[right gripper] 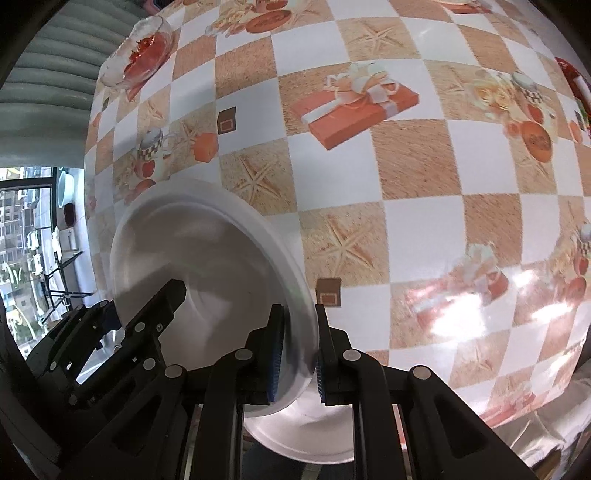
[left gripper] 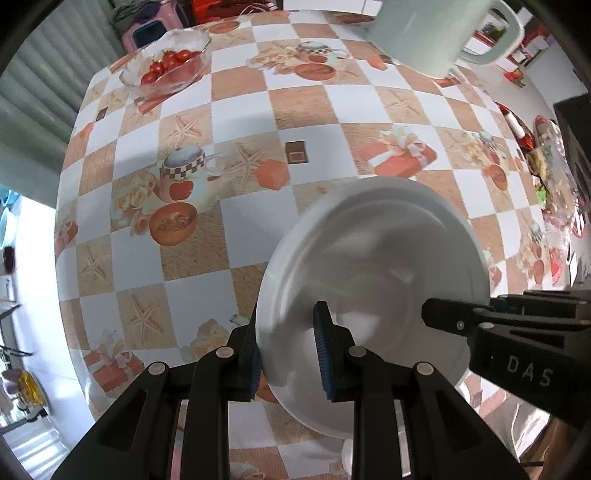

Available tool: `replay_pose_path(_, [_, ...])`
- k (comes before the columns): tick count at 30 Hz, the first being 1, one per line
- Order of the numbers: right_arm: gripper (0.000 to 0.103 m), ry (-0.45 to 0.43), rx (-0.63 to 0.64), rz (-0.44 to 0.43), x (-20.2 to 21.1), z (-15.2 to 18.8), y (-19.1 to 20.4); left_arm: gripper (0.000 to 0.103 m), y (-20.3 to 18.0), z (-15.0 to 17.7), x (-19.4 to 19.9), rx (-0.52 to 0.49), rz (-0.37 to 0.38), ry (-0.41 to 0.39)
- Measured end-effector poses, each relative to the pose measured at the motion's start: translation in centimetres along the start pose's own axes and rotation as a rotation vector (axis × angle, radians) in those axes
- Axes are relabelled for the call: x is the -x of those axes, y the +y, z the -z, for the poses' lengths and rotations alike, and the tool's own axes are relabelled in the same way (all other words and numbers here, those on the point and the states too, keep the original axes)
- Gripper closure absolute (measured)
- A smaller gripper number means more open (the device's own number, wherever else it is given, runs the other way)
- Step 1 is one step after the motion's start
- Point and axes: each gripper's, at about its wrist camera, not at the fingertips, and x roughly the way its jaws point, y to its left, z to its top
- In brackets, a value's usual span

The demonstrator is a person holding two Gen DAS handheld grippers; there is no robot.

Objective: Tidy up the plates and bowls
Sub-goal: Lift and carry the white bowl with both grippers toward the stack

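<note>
Plate point(left gripper: 373, 251) rim clamped between both tongs point(left gripper: 288, 354) point(right gripper: 299, 354).

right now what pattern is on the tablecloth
Tablecloth: white and tan checks with printed starfish, gift boxes and mugs. The right wrist view shows it best.

Black tool point(left gripper: 286, 354) — blue ribbed pads point(left gripper: 320, 341), silver rivets.

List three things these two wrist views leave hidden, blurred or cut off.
- White plate: near rim hidden by the left gripper, left view.
- Mug: top cut off by the frame, left view.
- Glass bowl: contents blurred and distorted at the edge, right view.
</note>
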Motion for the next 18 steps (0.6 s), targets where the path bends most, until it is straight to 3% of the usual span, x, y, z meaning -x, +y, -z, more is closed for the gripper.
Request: replay_pose_path(18, [0.086, -0.05, -0.095, -0.011, 2.5, 8.4, -2.2, 0.076, -3.7, 5.4, 2.3, -0.153, 0.04, -0.011])
